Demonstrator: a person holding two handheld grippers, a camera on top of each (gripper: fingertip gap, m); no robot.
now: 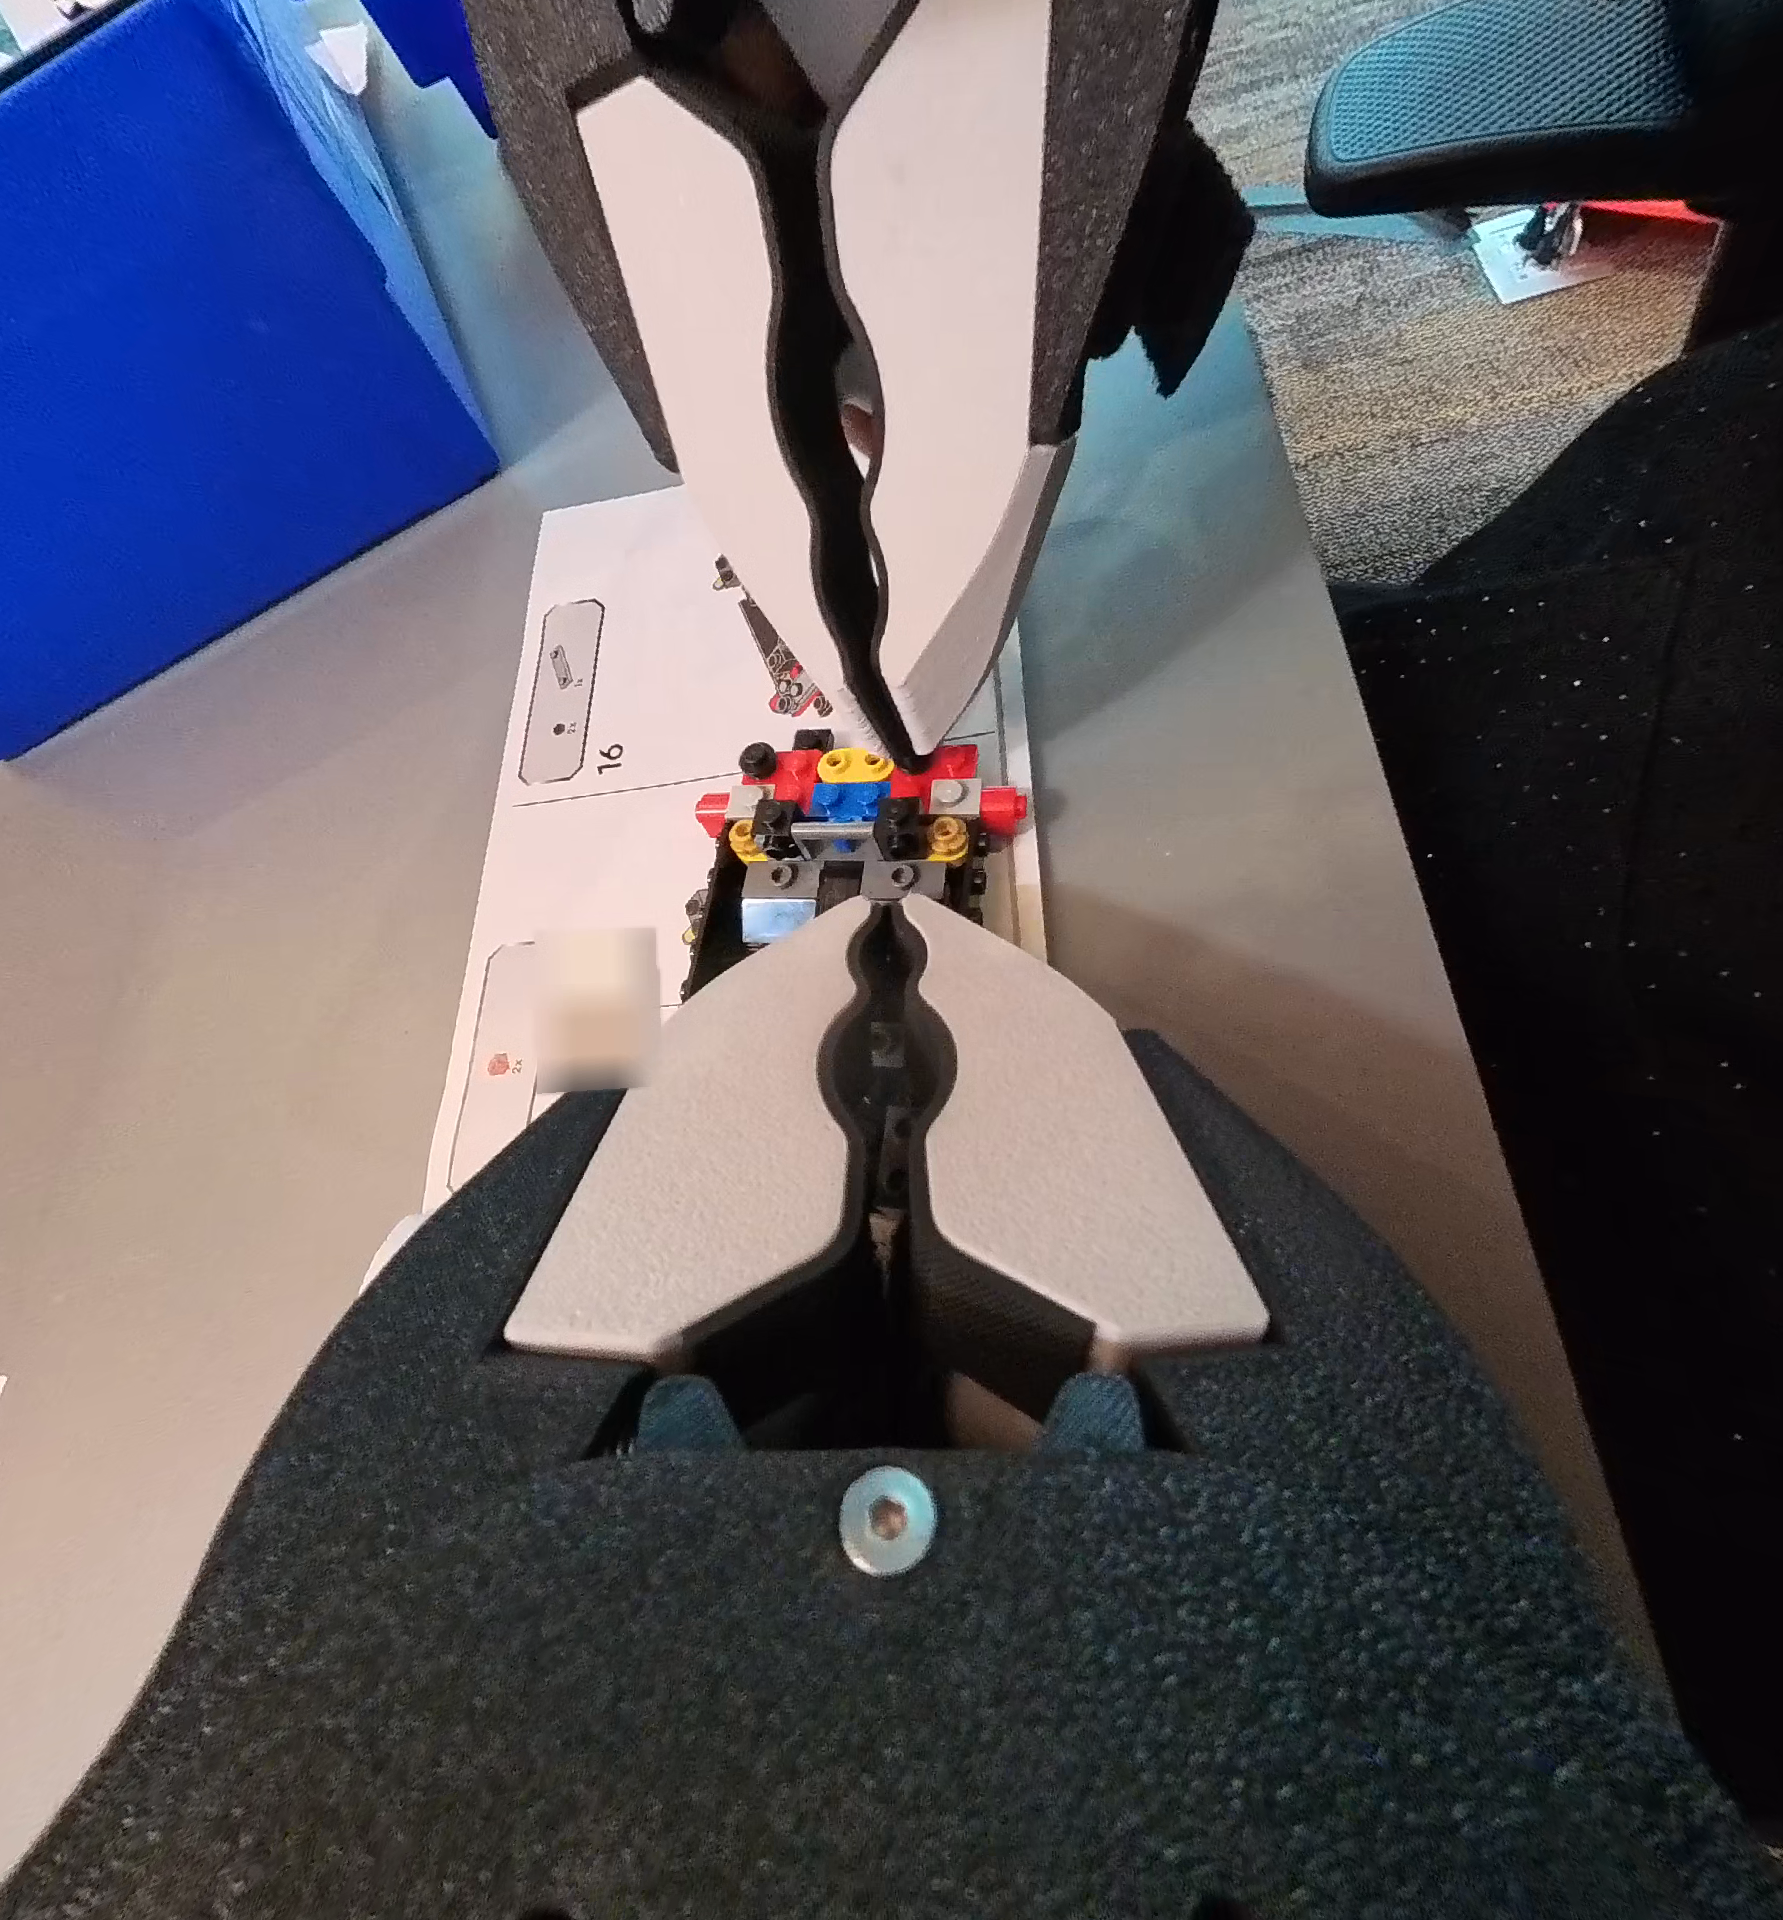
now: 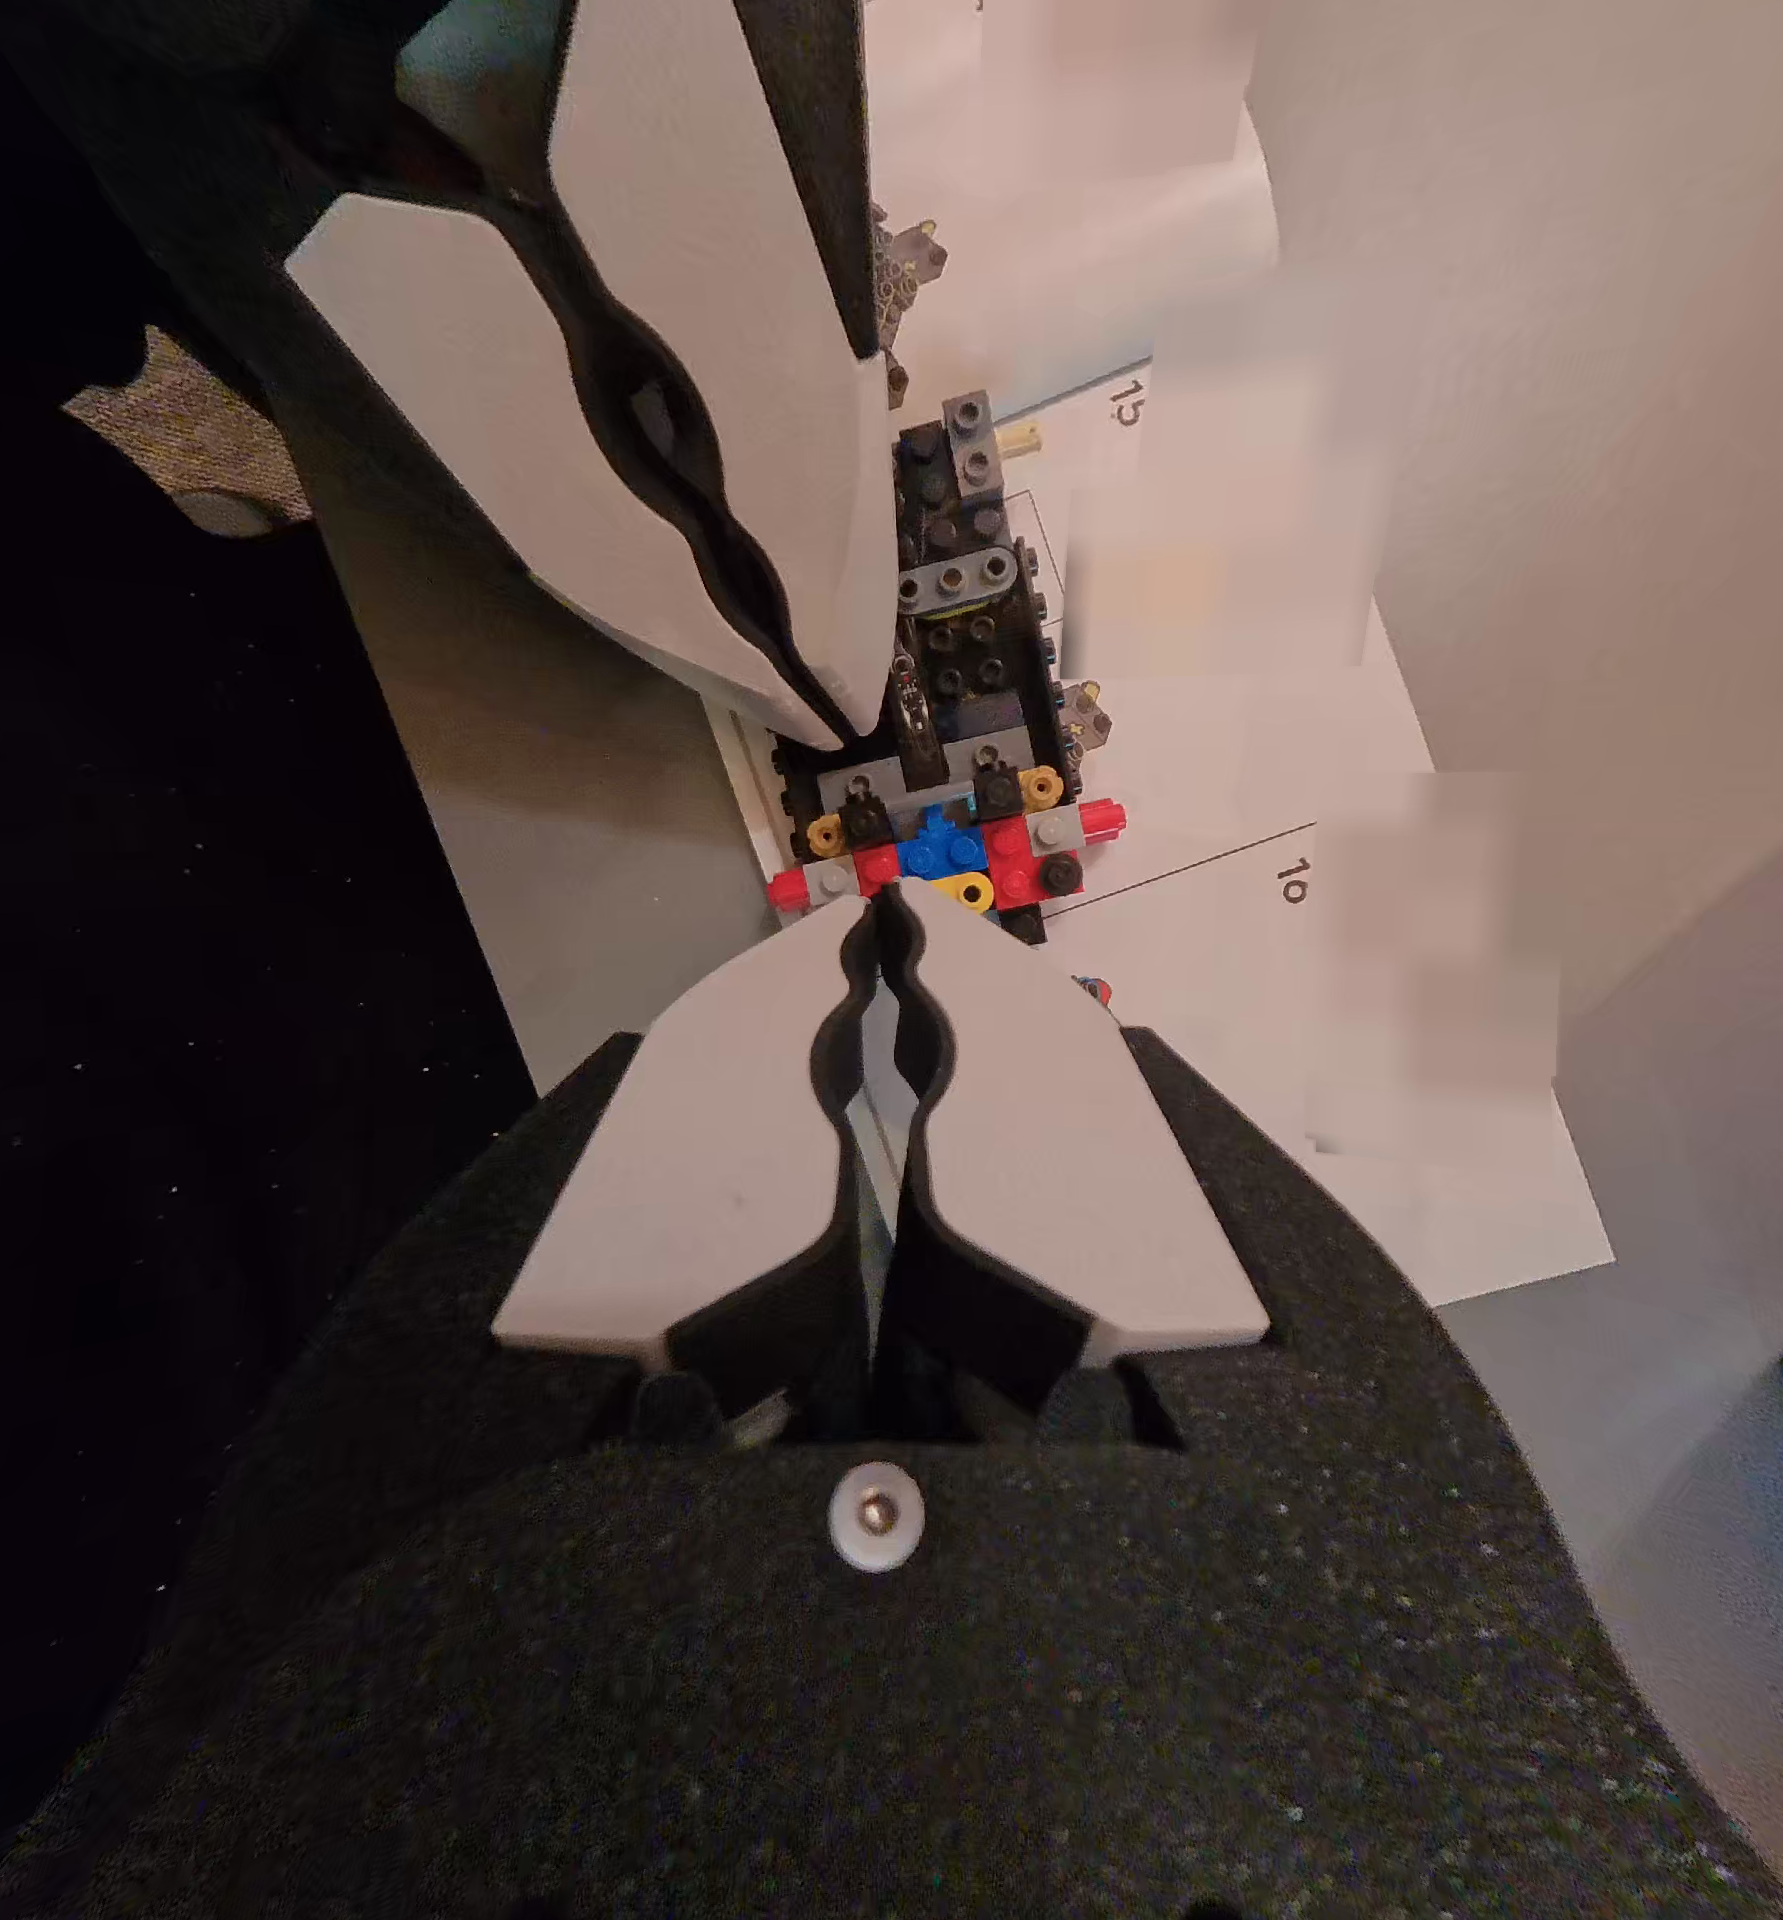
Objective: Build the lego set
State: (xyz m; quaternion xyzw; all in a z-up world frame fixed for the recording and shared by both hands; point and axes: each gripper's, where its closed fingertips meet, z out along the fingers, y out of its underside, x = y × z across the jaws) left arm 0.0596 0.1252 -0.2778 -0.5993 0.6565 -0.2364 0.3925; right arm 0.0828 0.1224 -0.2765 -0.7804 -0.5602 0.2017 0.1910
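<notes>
The lego model (image 1: pixel 845 821) is a black chassis with a red, blue, yellow and grey end, lying on the instruction sheet (image 1: pixel 596 862). My left gripper (image 1: pixel 884 910) is shut low over the chassis, and a black beam of the model shows in its narrow gap. My right gripper (image 1: pixel 895 753) comes from the far side, shut, with a small dark piece at its tips on the red end beside a yellow plate (image 1: pixel 854 766). In the right wrist view the right gripper (image 2: pixel 885 896) touches the model (image 2: pixel 970 727) and the left gripper (image 2: pixel 840 732) meets its left wall.
A blue box (image 1: pixel 139 416) stands at the back left of the grey table (image 1: pixel 191 1039). The table edge runs close on the right, with a dark chair (image 1: pixel 1645 831) beyond. Several loose grey pieces (image 2: pixel 908 260) lie behind the model. The sheet also shows in the right wrist view (image 2: pixel 1230 987). Only a small space, under 4 cm, lies between the two pairs of fingers.
</notes>
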